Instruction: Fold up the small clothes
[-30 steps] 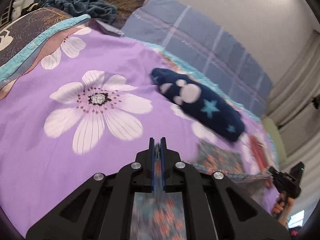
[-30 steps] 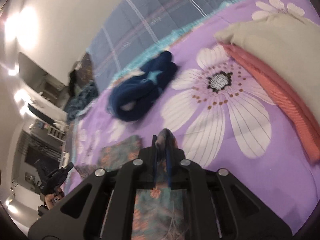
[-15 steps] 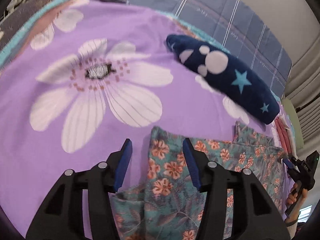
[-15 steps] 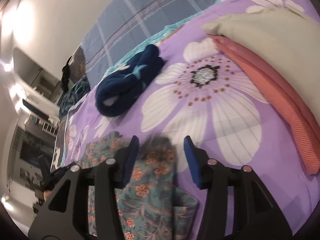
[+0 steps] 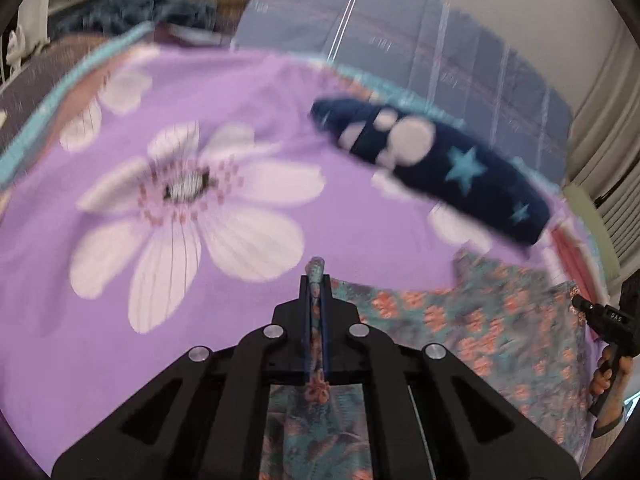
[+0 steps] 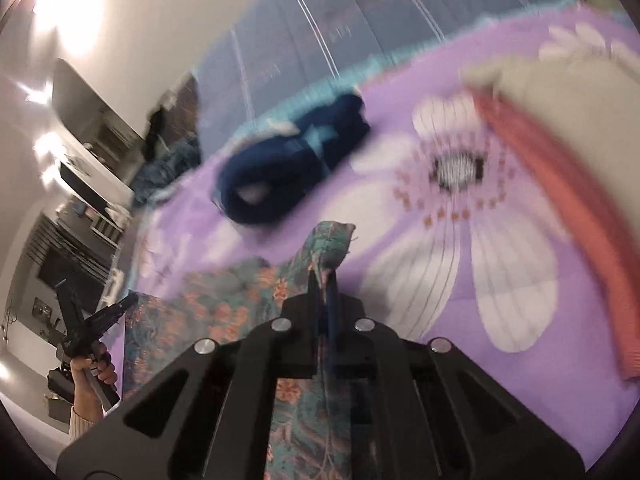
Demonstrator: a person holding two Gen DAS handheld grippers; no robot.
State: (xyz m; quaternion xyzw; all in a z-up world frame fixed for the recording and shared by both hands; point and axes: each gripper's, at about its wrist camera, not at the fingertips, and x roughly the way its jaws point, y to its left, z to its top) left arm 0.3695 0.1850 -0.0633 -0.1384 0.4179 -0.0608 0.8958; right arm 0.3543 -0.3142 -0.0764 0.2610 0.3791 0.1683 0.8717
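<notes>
A teal floral garment (image 5: 472, 328) with orange flowers lies on the purple flowered bedspread (image 5: 120, 288). My left gripper (image 5: 316, 280) is shut on a corner of it, a tuft of cloth poking out past the fingertips. In the right wrist view the same floral garment (image 6: 224, 296) spreads to the left, and my right gripper (image 6: 326, 280) is shut on another bunched corner. Each gripper shows in the other's view, held by a hand: the right gripper (image 5: 612, 328) at the far right edge, the left gripper (image 6: 92, 328) at the far left.
A rolled navy garment (image 5: 440, 160) with stars and white shapes lies beyond the floral one. A coral cloth (image 6: 568, 216) and a beige pillow (image 6: 560, 96) lie at the right. A blue checked quilt (image 5: 420, 52) borders the far side of the bed.
Both grippers let go of the floral garment, opened wide, then shut again on its corners. The left gripper dropped lower toward the bed.
</notes>
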